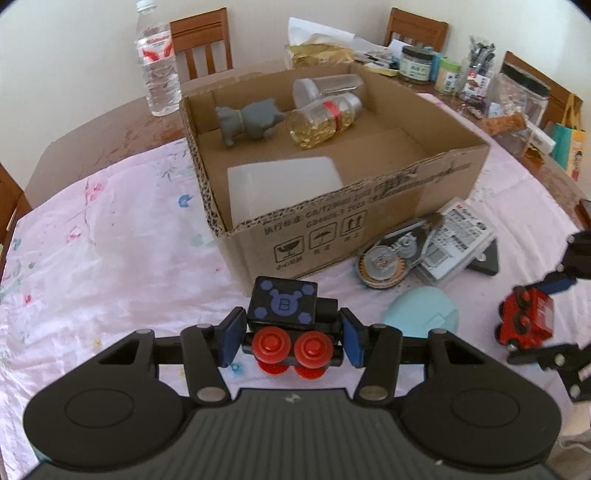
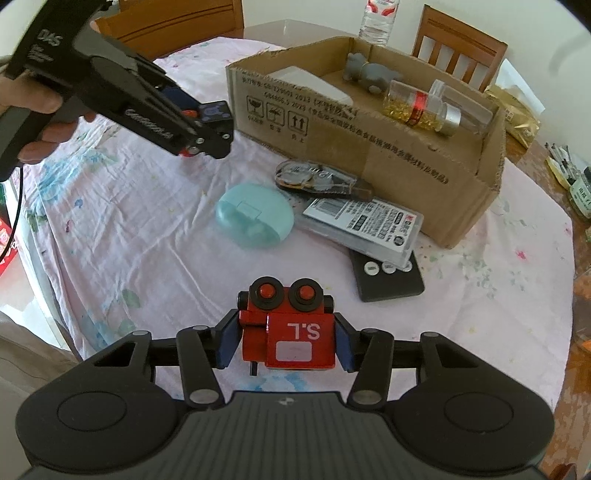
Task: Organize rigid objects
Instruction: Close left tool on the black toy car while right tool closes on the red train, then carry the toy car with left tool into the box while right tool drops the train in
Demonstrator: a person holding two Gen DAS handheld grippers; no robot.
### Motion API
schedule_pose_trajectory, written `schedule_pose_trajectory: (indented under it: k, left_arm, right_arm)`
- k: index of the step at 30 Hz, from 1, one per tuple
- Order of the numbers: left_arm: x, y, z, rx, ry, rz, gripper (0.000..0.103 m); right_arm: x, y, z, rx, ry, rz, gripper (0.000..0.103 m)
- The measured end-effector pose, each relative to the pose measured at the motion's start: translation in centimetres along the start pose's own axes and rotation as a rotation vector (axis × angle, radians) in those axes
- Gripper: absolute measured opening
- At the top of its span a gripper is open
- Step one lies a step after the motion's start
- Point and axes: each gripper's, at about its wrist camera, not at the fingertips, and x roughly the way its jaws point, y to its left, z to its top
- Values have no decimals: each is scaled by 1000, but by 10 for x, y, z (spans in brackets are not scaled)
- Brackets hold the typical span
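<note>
The left gripper [image 1: 289, 338] has its jaws clamped on a black toy train car [image 1: 291, 314], held above the tabletop [image 1: 110, 258] just before the cardboard box [image 1: 369, 221]. The right gripper [image 2: 287, 345] grips a red toy train car [image 2: 290, 332] near a teal case [image 2: 255, 216].

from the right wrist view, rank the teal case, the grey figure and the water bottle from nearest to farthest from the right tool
1. Teal case, on the cloth ahead, slightly left of the right tool.
2. Grey figure, inside the box, ahead right.
3. Water bottle, behind the box.
</note>
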Motion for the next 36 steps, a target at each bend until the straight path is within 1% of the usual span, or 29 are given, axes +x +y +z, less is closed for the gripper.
schedule_pose_trajectory:
  k: [3,9,12,16,21,25,26,28,29,30,33,36]
  left_arm:
    - [-12,-2,4,7,-1,-31,53]
    - [-34,-8,14,34,9,-66,53]
    - [-45,-9,20,37,-13,-86,53]
    - [-56,-8,26,43,-46,-81,53]
    - [-62,-4,30,31,-69,-72,53]
    - [-67,-2,30,25,-84,-64,53]
    - [-68,-1,30,23,-87,-60,53]
    - [-69,1,31,12,-91,-57,53]
    - [-70,2,30,6,-93,-55,53]
    - [-71,4,30,2,-94,-51,53]
    - [-71,9,30,-6,-93,-44,53]
    - [-69,15,33,-6,-94,-35,53]
  right_arm:
    - [-7,-5,6,17,-12,10,57]
    - [-33,-21,28,33,-81,-6,57]
    - [-48,-32,43,34,-124,-32,57]
    - [-64,-50,68,35,-194,-61,57]
    - [-63,-74,99,86,-256,-104,57]
    - [-44,-89,116,126,-248,-123,57]
    - [-40,-91,118,132,-235,-126,58]
    - [-31,-93,121,138,-216,-142,74]
    - [-29,-92,121,144,-218,-152,91]
    - [-29,-90,119,148,-225,-151,102]
    - [-31,-84,115,169,-228,-125,103]
    - [-35,-79,111,197,-220,-123,103]
